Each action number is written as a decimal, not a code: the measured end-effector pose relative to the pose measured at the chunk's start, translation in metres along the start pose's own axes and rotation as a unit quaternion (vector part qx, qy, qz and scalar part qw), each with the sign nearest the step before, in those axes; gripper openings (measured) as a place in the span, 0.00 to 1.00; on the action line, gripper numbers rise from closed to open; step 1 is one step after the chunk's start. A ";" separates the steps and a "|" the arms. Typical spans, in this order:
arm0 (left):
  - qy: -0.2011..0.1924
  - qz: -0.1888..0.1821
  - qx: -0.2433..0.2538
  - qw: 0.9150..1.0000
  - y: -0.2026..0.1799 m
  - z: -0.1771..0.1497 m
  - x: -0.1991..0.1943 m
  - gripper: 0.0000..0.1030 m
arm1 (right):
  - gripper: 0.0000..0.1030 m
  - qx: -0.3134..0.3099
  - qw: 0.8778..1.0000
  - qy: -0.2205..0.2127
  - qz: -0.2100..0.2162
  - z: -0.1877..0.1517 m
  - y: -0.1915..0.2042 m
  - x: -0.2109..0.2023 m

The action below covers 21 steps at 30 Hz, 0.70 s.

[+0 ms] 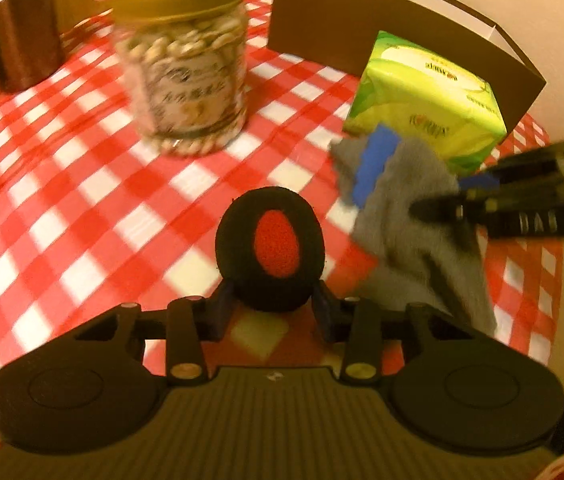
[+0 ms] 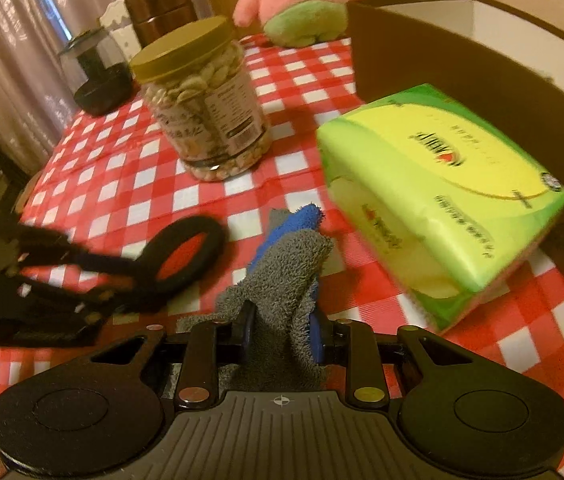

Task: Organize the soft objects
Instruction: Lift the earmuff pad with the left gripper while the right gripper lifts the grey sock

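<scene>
My left gripper (image 1: 272, 304) is shut on a black foam ear pad with a red centre (image 1: 270, 248) and holds it above the checked tablecloth; the pad also shows in the right wrist view (image 2: 184, 254). My right gripper (image 2: 282, 330) is shut on a grey and blue towel (image 2: 282, 280), which also shows in the left wrist view (image 1: 401, 216). A green tissue pack (image 2: 441, 200) lies just right of the towel, against a brown box (image 2: 461, 68). A pink plush toy (image 2: 297, 4) sits at the table's far edge.
A clear jar of nuts with a gold lid (image 1: 186, 68) stands mid-table. A brown canister (image 1: 18, 28) stands at the far left. A dark glass jar (image 2: 96, 76) stands behind the nut jar. The table's right edge (image 1: 553, 280) is close.
</scene>
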<state>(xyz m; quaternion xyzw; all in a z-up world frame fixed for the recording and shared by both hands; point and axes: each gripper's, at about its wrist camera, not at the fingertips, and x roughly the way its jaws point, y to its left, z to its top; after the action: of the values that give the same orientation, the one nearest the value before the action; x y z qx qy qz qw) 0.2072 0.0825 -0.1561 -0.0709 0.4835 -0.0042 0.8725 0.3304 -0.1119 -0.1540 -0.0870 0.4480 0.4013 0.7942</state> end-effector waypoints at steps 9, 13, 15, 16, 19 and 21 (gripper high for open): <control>0.020 0.016 -0.028 0.999 0.003 -0.023 -0.023 0.63 | 0.30 0.009 1.000 0.004 -0.006 -0.002 0.000 -0.002; 0.019 0.024 -0.028 0.999 0.002 -0.012 -0.013 0.66 | 0.42 0.025 1.000 0.005 -0.012 0.001 -0.004 -0.002; 0.022 0.026 -0.030 0.999 0.001 -0.007 -0.005 0.66 | 0.46 0.031 0.999 0.001 -0.013 0.001 -0.005 -0.003; 0.022 0.028 -0.030 0.999 0.001 -0.005 -0.001 0.66 | 0.49 0.034 0.999 -0.001 -0.013 0.000 -0.005 -0.005; 0.023 0.027 -0.031 0.999 0.000 0.001 0.008 0.66 | 0.53 0.041 0.999 -0.008 -0.016 0.000 -0.006 -0.007; 0.022 0.036 -0.023 0.999 -0.002 0.002 0.012 0.62 | 0.55 0.047 0.999 -0.011 -0.014 0.000 -0.008 -0.009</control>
<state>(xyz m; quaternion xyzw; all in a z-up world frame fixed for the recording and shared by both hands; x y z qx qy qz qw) 0.2160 0.0802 -0.1651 -0.0729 0.5046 0.0371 0.8595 0.3338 -0.1225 -0.1492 -0.0514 0.4560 0.3701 0.8077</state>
